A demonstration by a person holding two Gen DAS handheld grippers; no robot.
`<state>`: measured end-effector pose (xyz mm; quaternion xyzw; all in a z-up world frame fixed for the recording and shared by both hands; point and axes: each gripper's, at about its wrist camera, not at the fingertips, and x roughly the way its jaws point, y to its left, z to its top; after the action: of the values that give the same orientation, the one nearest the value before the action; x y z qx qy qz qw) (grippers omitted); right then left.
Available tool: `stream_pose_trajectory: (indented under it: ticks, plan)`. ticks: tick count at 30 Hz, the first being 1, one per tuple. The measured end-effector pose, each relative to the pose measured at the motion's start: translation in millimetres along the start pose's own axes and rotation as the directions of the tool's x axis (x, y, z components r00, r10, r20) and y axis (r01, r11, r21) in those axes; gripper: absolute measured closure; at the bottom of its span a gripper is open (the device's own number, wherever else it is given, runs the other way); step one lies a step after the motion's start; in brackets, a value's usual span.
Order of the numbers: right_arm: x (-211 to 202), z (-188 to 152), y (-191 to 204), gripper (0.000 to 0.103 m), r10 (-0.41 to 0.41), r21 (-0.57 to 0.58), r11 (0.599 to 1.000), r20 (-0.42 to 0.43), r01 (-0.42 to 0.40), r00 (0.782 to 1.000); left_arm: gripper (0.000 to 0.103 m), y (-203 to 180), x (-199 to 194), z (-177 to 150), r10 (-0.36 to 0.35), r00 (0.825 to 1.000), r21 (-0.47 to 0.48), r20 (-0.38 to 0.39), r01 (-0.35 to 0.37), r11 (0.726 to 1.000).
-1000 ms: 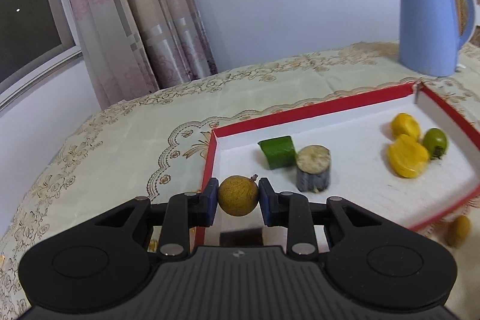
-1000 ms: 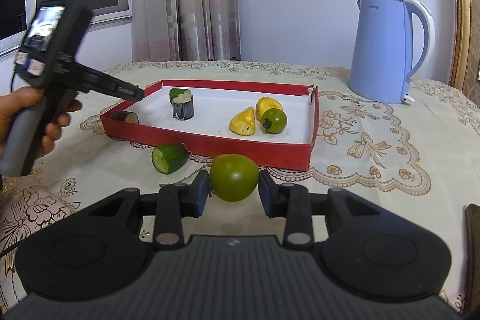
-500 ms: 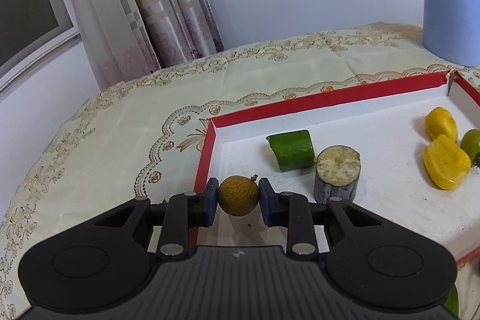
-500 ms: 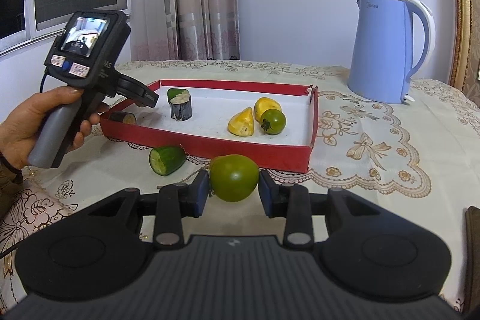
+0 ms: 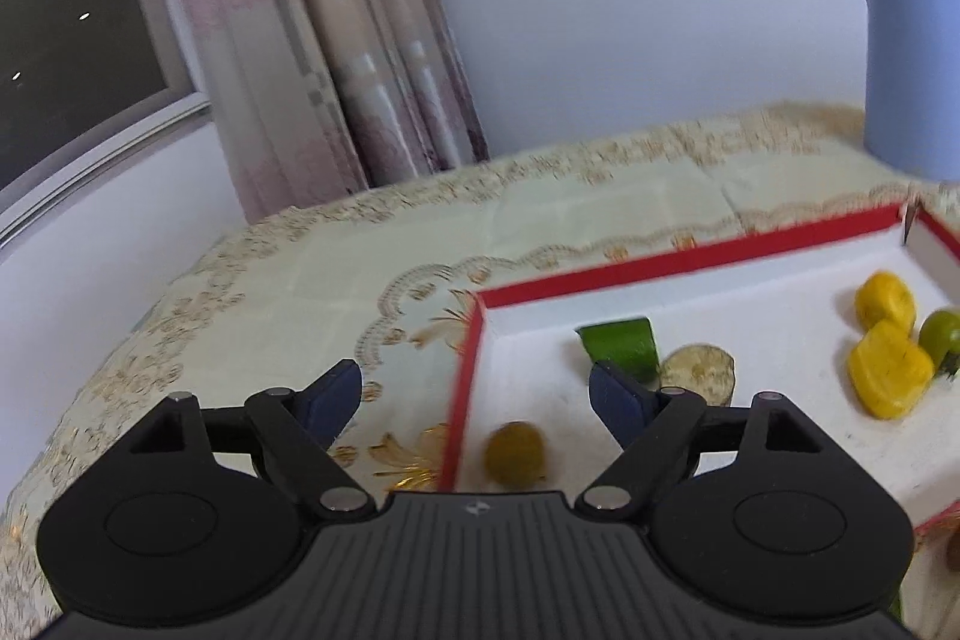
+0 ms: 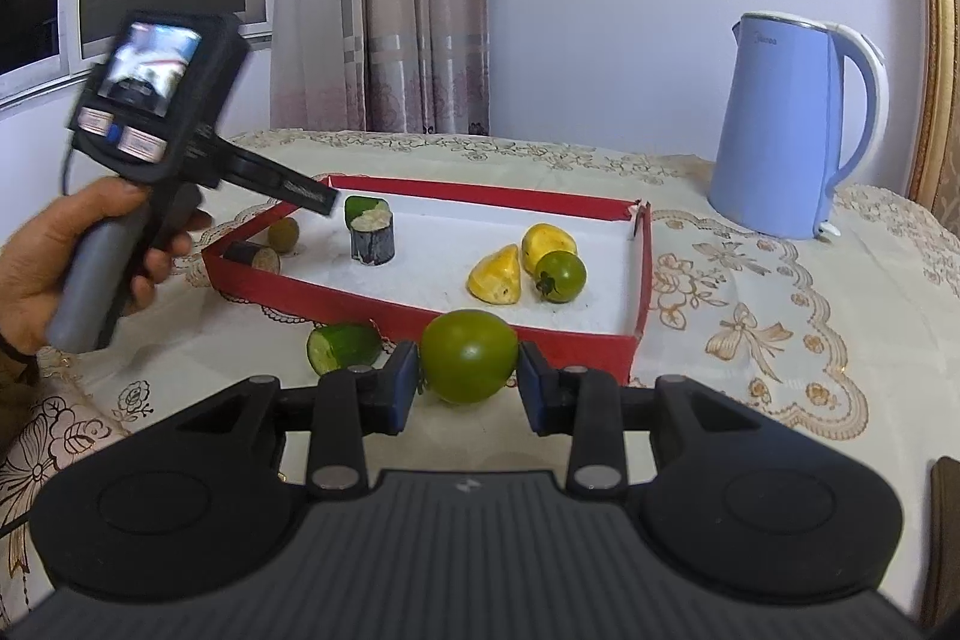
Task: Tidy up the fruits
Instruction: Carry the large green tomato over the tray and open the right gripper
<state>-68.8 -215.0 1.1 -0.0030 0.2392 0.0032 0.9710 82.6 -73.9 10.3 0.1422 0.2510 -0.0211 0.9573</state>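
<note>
we've got the left gripper (image 5: pixel 474 394) spread wide, nothing btwn its fingers; the small brownish fruit (image 5: pixel 515 453) lies in the red tray (image 5: pixel 690 257) near its left corner, blurry. our right gripper (image 6: pixel 467 381) is clamped on the green round fruit (image 6: pixel 468 363), just in front of the tray's near wall, w/ a cucumber piece (image 6: pixel 343 347) on the cloth beside it.

Faint brand lettering near top of pale blue plastic electric kettle (image 6: pixel 792 130), right of frame, right wrist view: too small to read. Small pale logo mark on black ribbed gripper body, lower centre, both views. No other text.
</note>
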Motion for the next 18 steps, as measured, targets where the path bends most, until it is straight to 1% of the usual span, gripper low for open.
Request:
stream_pose_trajectory:
  ticks: [3,5,7,8,9,11,13,15,18]
  plan:
    - [3.0,1.2,0.8,0.07,0.003,-0.001,1.0,-0.002,-0.003,1.0,0.02,19.9,-15.6,-6.3,-0.025,0.999,-0.089,0.02,0.027,0.996]
    - [5.7,3.0,2.0,0.07,0.004,-0.008,1.0,-0.002,-0.004,1.0,0.02,32.2,-20.4,-13.4,-0.05,0.998,-0.159,0.032,0.054,0.986]
    - [9.6,8.1,2.8,0.07,0.008,-0.014,1.0,0.002,-0.008,1.0,0.02,38.1,-20.1,-21.3,-0.069,0.996,-0.2,0.051,0.077,0.977]
    - [11.6,11.0,2.9,0.07,0.01,-0.018,1.0,0.006,-0.01,1.0,0.02,38.9,-19.4,-25.9,-0.064,0.996,-0.211,0.065,0.076,0.975]
    - [15.1,15.8,3.1,0.07,0.014,-0.022,1.0,0.01,-0.013,1.0,0.02,39.3,-17.6,-30.1,-0.04,0.996,-0.215,0.078,0.056,0.975]
    - [23.2,26.0,2.9,0.07,0.024,-0.03,0.999,0.016,-0.024,1.0,0.02,41.2,-15.4,-31.7,0.013,0.997,-0.2,0.079,0.003,0.98]
    - [34.7,38.2,3.0,0.07,0.027,-0.037,0.999,0.021,-0.026,0.999,0.02,47.5,-16.6,-31.7,0.05,0.994,-0.22,0.096,-0.028,0.975]
    - [49.4,51.2,3.2,0.07,0.037,-0.04,0.999,0.021,-0.036,0.999,0.02,50.3,-18.2,-32.6,0.047,0.994,-0.226,0.101,-0.023,0.974]
    - [72.9,68.9,4.7,0.07,0.047,-0.044,0.998,0.007,-0.047,0.999,0.02,46.6,-16.0,-33.1,0.026,0.996,-0.204,0.09,-0.007,0.979]
